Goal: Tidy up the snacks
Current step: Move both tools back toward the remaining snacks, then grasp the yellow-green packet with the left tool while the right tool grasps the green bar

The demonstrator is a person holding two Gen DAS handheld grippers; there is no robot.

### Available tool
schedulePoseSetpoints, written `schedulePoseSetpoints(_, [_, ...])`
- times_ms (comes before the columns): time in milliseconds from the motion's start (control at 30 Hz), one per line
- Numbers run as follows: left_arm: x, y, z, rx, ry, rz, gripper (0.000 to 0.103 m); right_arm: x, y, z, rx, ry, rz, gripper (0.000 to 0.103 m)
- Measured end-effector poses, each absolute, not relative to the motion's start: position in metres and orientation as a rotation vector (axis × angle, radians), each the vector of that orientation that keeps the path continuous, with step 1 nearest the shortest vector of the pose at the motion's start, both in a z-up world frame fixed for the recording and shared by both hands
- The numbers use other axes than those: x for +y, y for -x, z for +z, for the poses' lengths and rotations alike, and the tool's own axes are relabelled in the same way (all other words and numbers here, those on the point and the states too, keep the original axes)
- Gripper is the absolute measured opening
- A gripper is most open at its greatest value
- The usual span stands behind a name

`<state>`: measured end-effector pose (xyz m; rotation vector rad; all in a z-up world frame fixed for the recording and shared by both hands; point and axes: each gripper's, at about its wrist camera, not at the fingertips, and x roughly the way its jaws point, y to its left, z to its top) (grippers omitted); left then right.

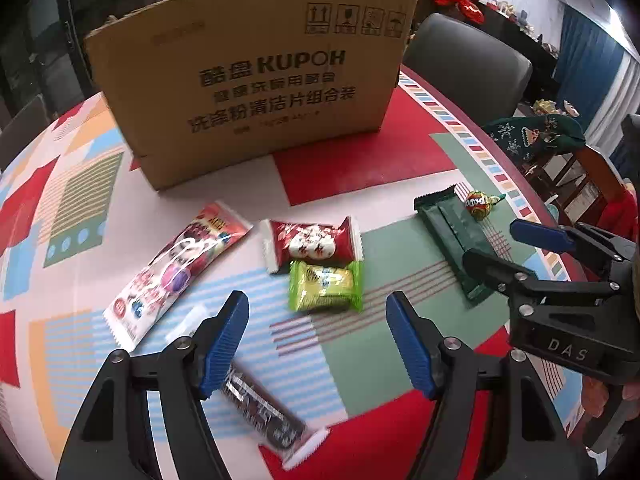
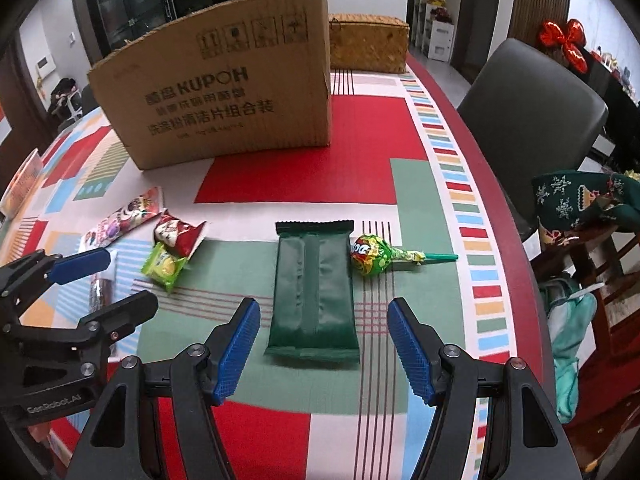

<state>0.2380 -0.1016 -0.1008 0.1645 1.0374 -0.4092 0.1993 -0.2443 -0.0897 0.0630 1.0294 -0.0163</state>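
Note:
Snacks lie on the patterned table in front of a cardboard box [image 1: 248, 80] [image 2: 224, 92]. My left gripper [image 1: 318, 340] is open and empty, above a dark bar [image 1: 260, 408], just short of a small green packet [image 1: 326, 286]. Beyond it lie a red-and-white candy pack [image 1: 312, 242] and a long white-pink packet [image 1: 176, 272]. My right gripper [image 2: 324, 344] is open and empty, its jaws either side of the near end of a dark green packet [image 2: 314, 292] [image 1: 452, 240]. A green lollipop [image 2: 372, 258] [image 1: 478, 202] lies to the right of it.
A woven basket [image 2: 370, 42] stands behind the box. A dark chair [image 2: 532, 120] stands at the table's right edge [image 2: 500, 184]. A green Christmas cloth [image 2: 580, 196] lies on a wooden chair to the right. Each gripper shows in the other's view [image 1: 560, 272] [image 2: 60, 300].

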Motion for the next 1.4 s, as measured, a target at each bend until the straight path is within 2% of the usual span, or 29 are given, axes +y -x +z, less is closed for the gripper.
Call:
schedulePoseSetpoints(200, [-0.108, -0.251, -0.108, 1.058, -0.169, -0.409, 0.067, -0.246, -0.212, -0.098, 1.060, -0.094, 0.003, 0.067])
schedulePoseSetpoints(467, [-0.111, -0.260, -0.117, 1.084, -0.157, -0.403, 0.051, -0.241, -0.224, -0.108, 1.079, -0.083, -0.004, 0.067])
schedulePoseSetpoints(633, [-0.115, -0.259, -0.117, 1.072, -0.177, -0.418, 0.034, -0.233, -0.226, -0.109, 1.072, -0.043, -0.026, 0.065])
schedulePoseSetpoints(700, [-0.115, -0.258, -0.117, 1.079, -0.165, -0.431, 0.034, -0.230, -0.224, -0.108, 1.062, -0.031, -0.025, 0.050])
schedulePoseSetpoints(767, [-0.115, -0.257, -0.117, 1.085, -0.150, -0.439, 0.032, -0.228, -0.220, -0.106, 1.059, -0.038, -0.015, 0.046])
schedulePoseSetpoints(1133, [-0.102, -0.232, -0.096, 1.044, -0.096, -0.425, 0.031, -0.233, -0.204, -0.097, 1.048, -0.139, 0.015, 0.045])
schedulePoseSetpoints(1400, [-0.091, -0.216, -0.068, 0.985, -0.064, -0.418, 0.031, -0.226, -0.190, -0.070, 0.990, -0.136, 0.041, 0.045])
